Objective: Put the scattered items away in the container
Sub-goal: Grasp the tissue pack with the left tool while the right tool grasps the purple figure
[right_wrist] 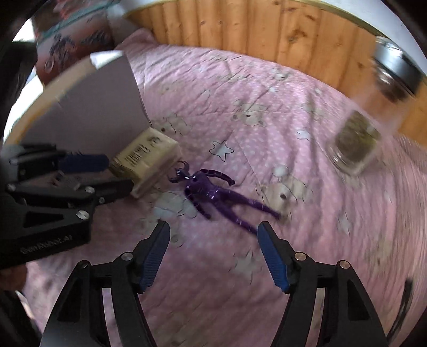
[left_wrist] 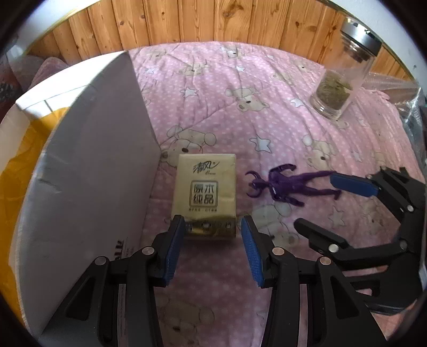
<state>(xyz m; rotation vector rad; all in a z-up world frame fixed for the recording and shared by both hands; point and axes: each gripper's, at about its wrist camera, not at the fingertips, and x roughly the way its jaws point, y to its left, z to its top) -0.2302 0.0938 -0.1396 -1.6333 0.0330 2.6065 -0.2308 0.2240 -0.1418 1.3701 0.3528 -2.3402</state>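
Observation:
A tan tissue pack (left_wrist: 205,193) lies on the pink quilt beside the white box (left_wrist: 88,170). My left gripper (left_wrist: 213,227) is open, its fingertips either side of the pack's near end, not closed on it. A purple toy figure (left_wrist: 288,184) lies to the right of the pack. In the right wrist view the figure (right_wrist: 213,194) lies just ahead of my open right gripper (right_wrist: 213,231), its legs reaching toward the right fingertip. The pack (right_wrist: 145,157), the box (right_wrist: 88,106) and my left gripper (right_wrist: 106,173) show at the left there.
A glass jar (left_wrist: 344,72) with a metal lid and dried green contents stands on the quilt at the far right, blurred in the right wrist view (right_wrist: 355,141). A wooden plank wall (left_wrist: 213,21) runs behind the bed. Clear plastic wrap (left_wrist: 411,106) lies at the right edge.

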